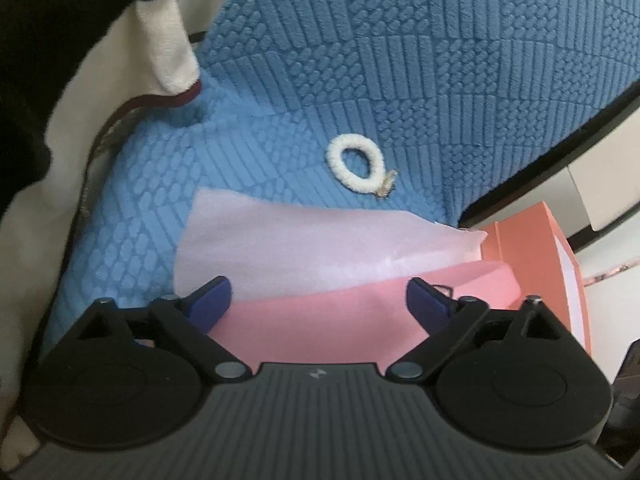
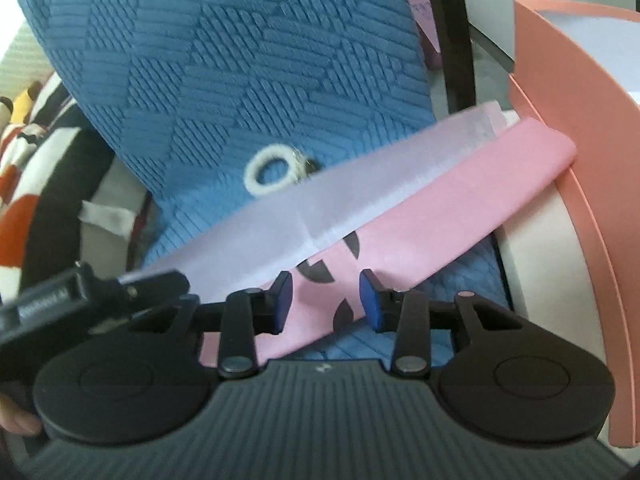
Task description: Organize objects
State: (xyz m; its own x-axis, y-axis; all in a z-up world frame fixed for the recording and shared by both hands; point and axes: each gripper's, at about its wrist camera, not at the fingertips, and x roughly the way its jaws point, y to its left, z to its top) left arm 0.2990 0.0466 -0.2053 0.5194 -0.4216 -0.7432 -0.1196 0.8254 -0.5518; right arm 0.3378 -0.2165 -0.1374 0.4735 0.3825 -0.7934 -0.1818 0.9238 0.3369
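— What's the surface underneath everything?

— A blue plush textured cover (image 1: 400,60), embossed with blocks of ribs and pebbled weave, spread over what looks like a cushion or seat.

— And around it?

— A dark curved frame edge (image 1: 560,148) runs along its right side in the left wrist view; beyond it, pale cream furniture panels (image 1: 600,184). In the right wrist view a dark wooden curved post (image 2: 452,32) rises behind the cover.

— Light?

— Soft, bright daylight, strongest at the far left.
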